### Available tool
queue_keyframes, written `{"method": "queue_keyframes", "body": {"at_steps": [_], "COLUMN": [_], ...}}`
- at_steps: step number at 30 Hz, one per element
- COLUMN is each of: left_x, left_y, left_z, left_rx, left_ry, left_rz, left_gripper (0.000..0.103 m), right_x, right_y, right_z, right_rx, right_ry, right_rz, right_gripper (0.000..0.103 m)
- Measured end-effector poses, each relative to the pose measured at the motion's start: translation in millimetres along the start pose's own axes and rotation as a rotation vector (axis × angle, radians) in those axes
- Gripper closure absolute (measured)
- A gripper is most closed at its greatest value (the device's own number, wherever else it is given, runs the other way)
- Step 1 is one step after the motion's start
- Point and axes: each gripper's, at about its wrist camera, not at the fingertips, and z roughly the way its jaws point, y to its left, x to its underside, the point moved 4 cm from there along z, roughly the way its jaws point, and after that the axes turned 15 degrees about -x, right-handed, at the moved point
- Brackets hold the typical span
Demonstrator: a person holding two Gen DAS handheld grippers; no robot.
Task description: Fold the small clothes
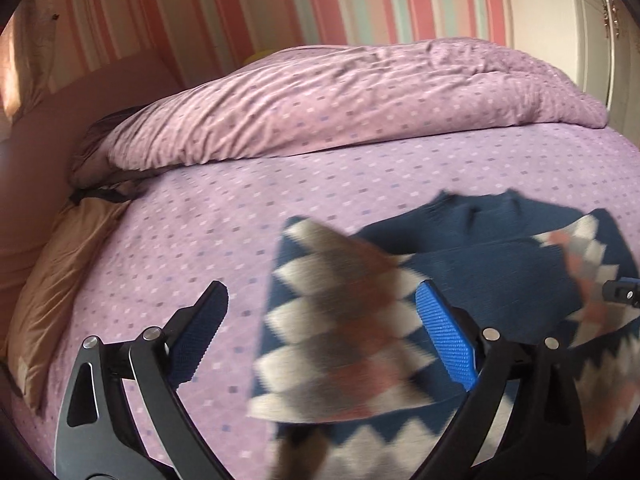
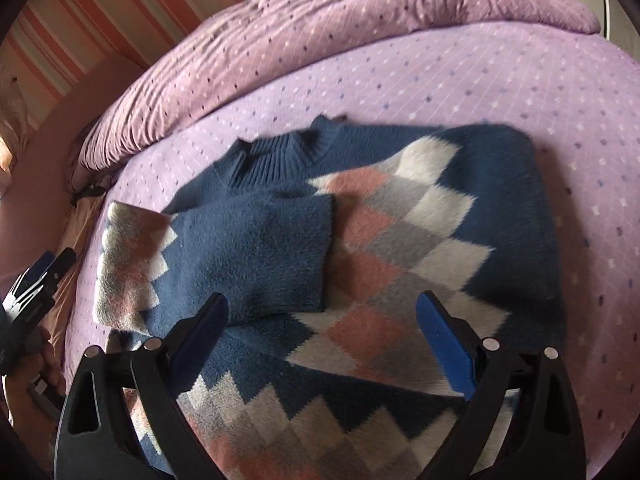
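Sweater partly folded on the bed, both grippers free of it.

The bed (image 2: pixel 520 92), under a lilac dotted sheet with a bunched duvet (image 1: pixel 320 100) behind, carries the blue diamond-patterned sweater (image 2: pixel 460 208) near its front edge. One sleeve (image 2: pixel 256 248) is already folded across the chest; the body fold looks still to do. The left gripper (image 1: pixel 322 334) and right gripper (image 2: pixel 322 334) both hang over it, jaws apart, holding nothing.

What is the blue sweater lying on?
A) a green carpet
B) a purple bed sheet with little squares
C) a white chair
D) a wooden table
B: the blue sweater lies spread flat on the purple bed sheet, whose small square dots show all around it.
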Motion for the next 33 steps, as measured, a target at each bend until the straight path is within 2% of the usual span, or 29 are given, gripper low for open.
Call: {"method": "queue_keyframes", "body": {"at_steps": [6, 8, 11, 17, 19, 20, 23, 24, 27, 33], "left_x": [15, 20, 26, 36, 38, 39, 39, 39, 38, 32], "left_y": [35, 42, 48, 59, 61, 61, 63, 64, 65, 67], "left_z": [19, 22, 24, 32, 33, 33, 33, 32, 33, 32], "left_rx": [-0.029, -0.05, -0.059, -0.058, -0.059, -0.059, -0.062, -0.064, -0.064, -0.064], "left_ry": [0.016, 0.003, -0.002, 0.02, 0.021, 0.021, 0.016, 0.015, 0.018, 0.022], "left_rz": [-0.023, -0.004, 0.005, -0.007, -0.005, -0.002, 0.008, 0.009, 0.009, 0.002], "left_gripper": [0.009, 0.009, 0.009, 0.009, 0.009, 0.009, 0.009, 0.009, 0.009, 0.009], "right_x": [-2, -2, 0, -1, -2, -2, -1, -1, -1, -16], "right_y": [6, 5, 4, 3, 3, 4, 6, 5, 6, 26], "right_z": [24, 30, 41, 51, 54, 57, 62, 62, 61, 29], "right_rx": [-0.016, -0.01, -0.026, -0.064, -0.077, -0.081, -0.096, -0.11, -0.13, -0.085], "right_ry": [0.053, 0.061, 0.089, 0.085, 0.088, 0.091, 0.088, 0.084, 0.067, -0.013], "right_rz": [0.042, 0.059, 0.087, 0.125, 0.133, 0.136, 0.143, 0.158, 0.169, 0.044], "right_gripper": [0.009, 0.012, 0.022, 0.024, 0.039, 0.042, 0.065, 0.078, 0.081, 0.085]}}
